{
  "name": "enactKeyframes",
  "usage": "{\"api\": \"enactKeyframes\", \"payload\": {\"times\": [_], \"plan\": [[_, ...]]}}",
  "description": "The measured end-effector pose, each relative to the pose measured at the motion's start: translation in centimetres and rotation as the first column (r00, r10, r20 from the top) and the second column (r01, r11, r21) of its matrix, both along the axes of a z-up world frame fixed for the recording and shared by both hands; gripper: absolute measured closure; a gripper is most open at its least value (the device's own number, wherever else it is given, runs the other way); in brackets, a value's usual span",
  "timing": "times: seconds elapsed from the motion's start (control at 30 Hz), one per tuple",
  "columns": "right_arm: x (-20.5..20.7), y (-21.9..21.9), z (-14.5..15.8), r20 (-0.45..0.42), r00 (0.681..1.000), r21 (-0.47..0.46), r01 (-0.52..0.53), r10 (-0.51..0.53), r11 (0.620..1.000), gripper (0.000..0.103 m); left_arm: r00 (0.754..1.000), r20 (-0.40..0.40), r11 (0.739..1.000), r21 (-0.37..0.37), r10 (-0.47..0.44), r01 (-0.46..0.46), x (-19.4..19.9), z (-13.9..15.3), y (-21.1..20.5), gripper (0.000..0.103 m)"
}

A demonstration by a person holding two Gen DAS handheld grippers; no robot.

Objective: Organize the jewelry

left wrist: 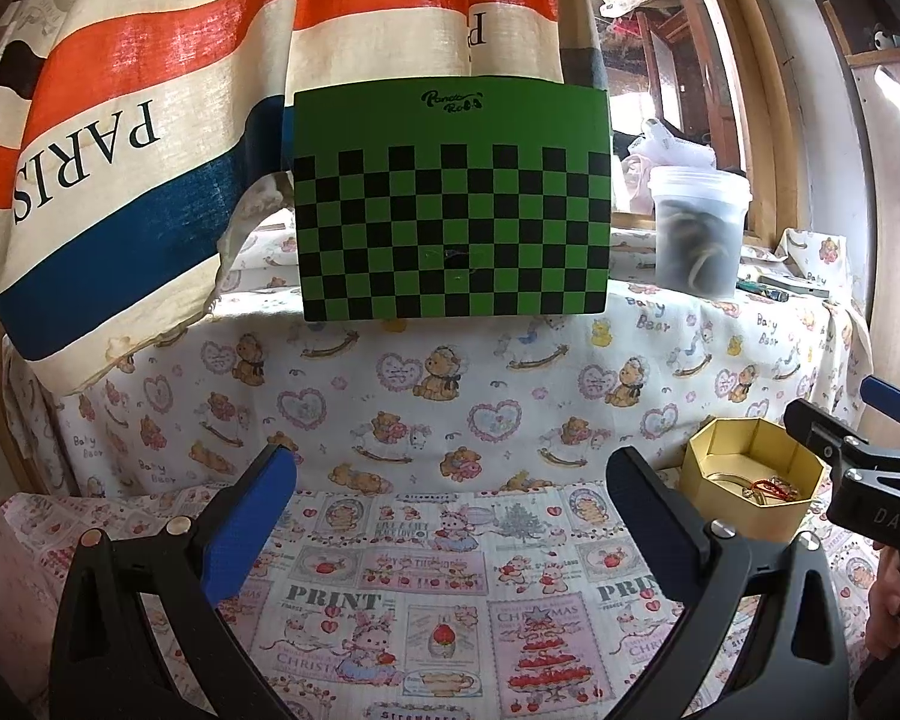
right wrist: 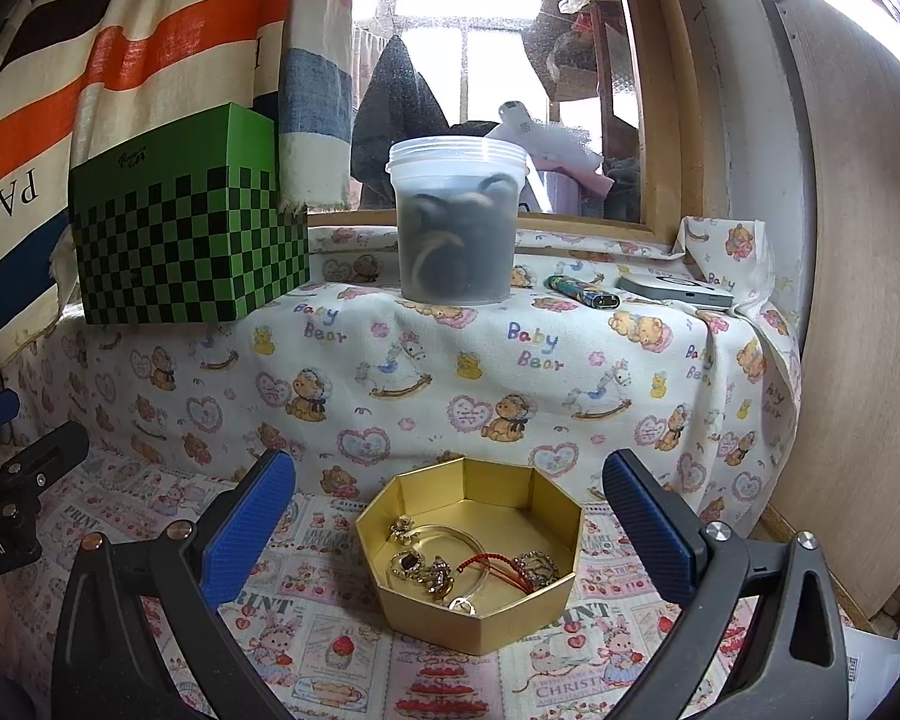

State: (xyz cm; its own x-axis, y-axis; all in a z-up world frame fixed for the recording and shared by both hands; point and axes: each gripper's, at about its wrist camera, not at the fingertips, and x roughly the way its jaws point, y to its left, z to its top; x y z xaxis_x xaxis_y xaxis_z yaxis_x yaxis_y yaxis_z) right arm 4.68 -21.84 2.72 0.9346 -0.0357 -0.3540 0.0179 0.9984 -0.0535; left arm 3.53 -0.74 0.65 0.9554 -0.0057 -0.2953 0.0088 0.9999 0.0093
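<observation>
A gold octagonal box sits on the printed cloth, straight ahead of my right gripper. Inside lie several pieces of jewelry: rings, a thin bangle, a red cord bracelet. My right gripper is open and empty, its blue pads wide on either side of the box. The left wrist view shows the box at the right, with my right gripper just beyond it. My left gripper is open and empty over bare cloth, left of the box.
A raised ledge behind carries a green checkered box, a plastic tub, a lighter and a flat grey device. A striped curtain hangs at the left, a wooden panel stands at the right.
</observation>
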Motion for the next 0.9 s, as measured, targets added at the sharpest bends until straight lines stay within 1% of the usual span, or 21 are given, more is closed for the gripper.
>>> {"api": "enactKeyframes", "payload": {"times": [0.9], "plan": [[0.13, 0.01, -0.09, -0.003, 1.000, -0.001, -0.001, 0.001, 1.000, 0.000, 1.000, -0.004, 1.000, -0.002, -0.006, 0.006, 0.06, 0.01, 0.01, 0.000]]}}
